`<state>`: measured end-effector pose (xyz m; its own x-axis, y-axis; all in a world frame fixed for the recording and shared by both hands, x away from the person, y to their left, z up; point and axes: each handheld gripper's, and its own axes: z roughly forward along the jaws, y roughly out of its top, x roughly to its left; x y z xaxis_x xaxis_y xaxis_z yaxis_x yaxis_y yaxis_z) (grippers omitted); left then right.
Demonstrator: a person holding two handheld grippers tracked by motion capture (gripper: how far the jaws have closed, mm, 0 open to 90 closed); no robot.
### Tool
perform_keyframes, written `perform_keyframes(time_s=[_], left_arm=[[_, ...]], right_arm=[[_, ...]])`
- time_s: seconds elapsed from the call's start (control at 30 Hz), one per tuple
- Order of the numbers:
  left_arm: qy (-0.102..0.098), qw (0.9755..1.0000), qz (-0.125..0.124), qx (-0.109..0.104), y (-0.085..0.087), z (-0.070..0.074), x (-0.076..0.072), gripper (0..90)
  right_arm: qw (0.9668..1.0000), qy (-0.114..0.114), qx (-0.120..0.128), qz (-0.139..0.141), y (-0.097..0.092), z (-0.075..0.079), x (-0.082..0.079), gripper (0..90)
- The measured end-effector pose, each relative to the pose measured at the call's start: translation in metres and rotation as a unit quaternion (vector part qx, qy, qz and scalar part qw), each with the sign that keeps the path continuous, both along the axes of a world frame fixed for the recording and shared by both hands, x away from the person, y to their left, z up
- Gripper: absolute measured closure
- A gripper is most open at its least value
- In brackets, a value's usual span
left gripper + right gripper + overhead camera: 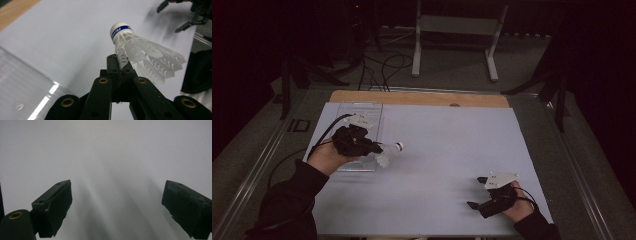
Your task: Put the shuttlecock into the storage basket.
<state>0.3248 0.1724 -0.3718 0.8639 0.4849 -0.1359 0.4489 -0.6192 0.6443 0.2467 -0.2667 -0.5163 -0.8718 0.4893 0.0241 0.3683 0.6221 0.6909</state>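
Note:
A white shuttlecock (140, 50) with a blue-banded cork is pinched by one feather in my left gripper (119, 65), whose jaws are shut on it. In the high view the left gripper (374, 148) hovers at the left of the white sheet with the shuttlecock (388, 152) sticking out to the right, cork end outward. My right gripper (475, 192) rests near the front right of the sheet, jaws wide apart. In the right gripper view its two black fingers (53, 207) stand far apart over bare white surface with nothing between them (117, 212).
A clear plastic tray (362, 117) lies on the left part of the white sheet (442, 150), partly under my left hand. A wooden table edge (422, 98) runs along the back. Beyond it stand a white frame and cables on the floor.

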Motion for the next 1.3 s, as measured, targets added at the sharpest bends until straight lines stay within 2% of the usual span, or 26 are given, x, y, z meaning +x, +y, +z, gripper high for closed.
perform_keyframes(time_s=[0.27,0.4,0.57,0.73,0.8,0.83,0.9,1.07,1.3], left_arm=[[-0.021,0.9990,0.039,-0.007,0.012,0.006,0.005,90.0],[-0.033,0.9975,0.063,-0.001,0.016,0.006,0.007,90.0],[-0.063,0.9940,0.089,0.008,0.020,0.009,0.007,90.0],[-0.089,0.9878,0.127,0.017,0.024,0.012,0.009,90.0],[-0.094,0.9863,0.134,0.018,0.026,0.011,0.010,90.0],[-0.096,0.9845,0.145,0.024,0.027,0.010,0.011,90.0],[-0.099,0.9820,0.158,0.030,0.029,0.008,0.013,90.0],[-0.101,0.9749,0.197,0.026,0.034,0.003,0.016,90.0],[-0.104,0.9685,0.224,0.029,0.038,-0.004,0.021,90.0]], right_arm=[[1.0000,0.000,0.002,0.002,0.001,0.000,0.000,9.3],[1.0000,0.002,0.003,0.001,0.001,0.000,0.000,9.3],[1.0000,0.001,0.003,0.001,0.001,0.000,0.000,9.3],[1.0000,0.002,0.005,0.002,0.002,0.000,0.000,9.3],[1.0000,0.002,0.004,0.003,0.002,0.000,0.000,9.3],[1.0000,0.002,0.005,0.002,0.002,0.000,0.000,9.3],[1.0000,0.003,0.004,0.003,0.003,0.000,0.000,9.3],[1.0000,0.005,0.004,0.002,0.003,0.000,0.000,9.3],[1.0000,0.007,0.004,0.002,0.003,0.000,0.000,9.3]])
